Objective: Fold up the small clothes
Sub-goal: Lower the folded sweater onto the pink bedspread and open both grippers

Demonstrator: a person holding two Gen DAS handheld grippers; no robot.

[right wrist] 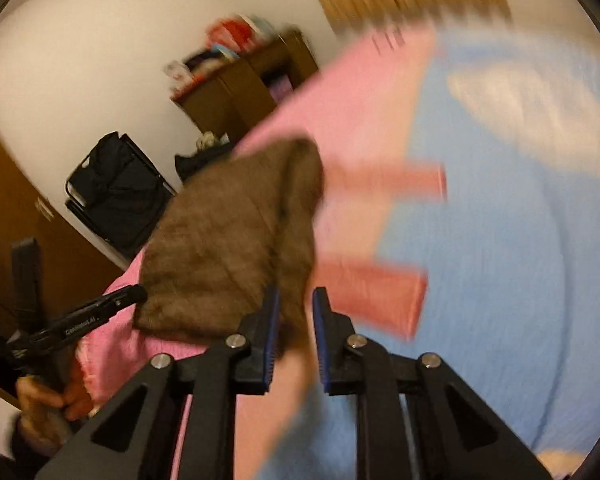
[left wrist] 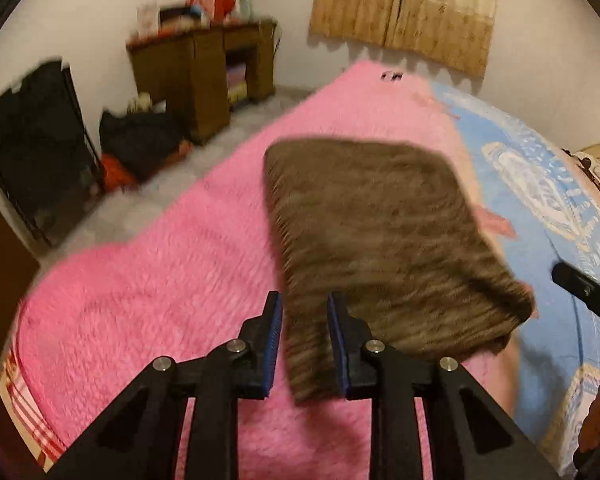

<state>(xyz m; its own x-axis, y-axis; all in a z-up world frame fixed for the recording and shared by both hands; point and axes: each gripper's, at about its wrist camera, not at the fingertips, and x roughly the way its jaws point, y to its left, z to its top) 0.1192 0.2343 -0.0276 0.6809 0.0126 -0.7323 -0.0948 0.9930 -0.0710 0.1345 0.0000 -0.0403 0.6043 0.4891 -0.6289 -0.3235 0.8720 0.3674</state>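
Observation:
A brown striped garment [left wrist: 384, 232], folded into a rough rectangle, lies on a fluffy pink blanket [left wrist: 172, 280]. My left gripper [left wrist: 305, 310] is open, its fingers on either side of the garment's near left corner. In the right wrist view the same garment [right wrist: 228, 240] sits ahead and left, and my right gripper [right wrist: 296, 304] is open with the garment's near corner between its fingers. The left gripper also shows at the left of the right wrist view [right wrist: 100, 308]. A tip of the right gripper shows at the right edge of the left wrist view [left wrist: 580, 288].
A light blue patterned sheet [left wrist: 540, 208] covers the bed to the right of the blanket. A pink garment [right wrist: 376, 292] lies on it beside the brown one. A wooden desk [left wrist: 204, 80], a black folding chair [left wrist: 40, 152] and dark bags [left wrist: 140, 144] stand by the far wall.

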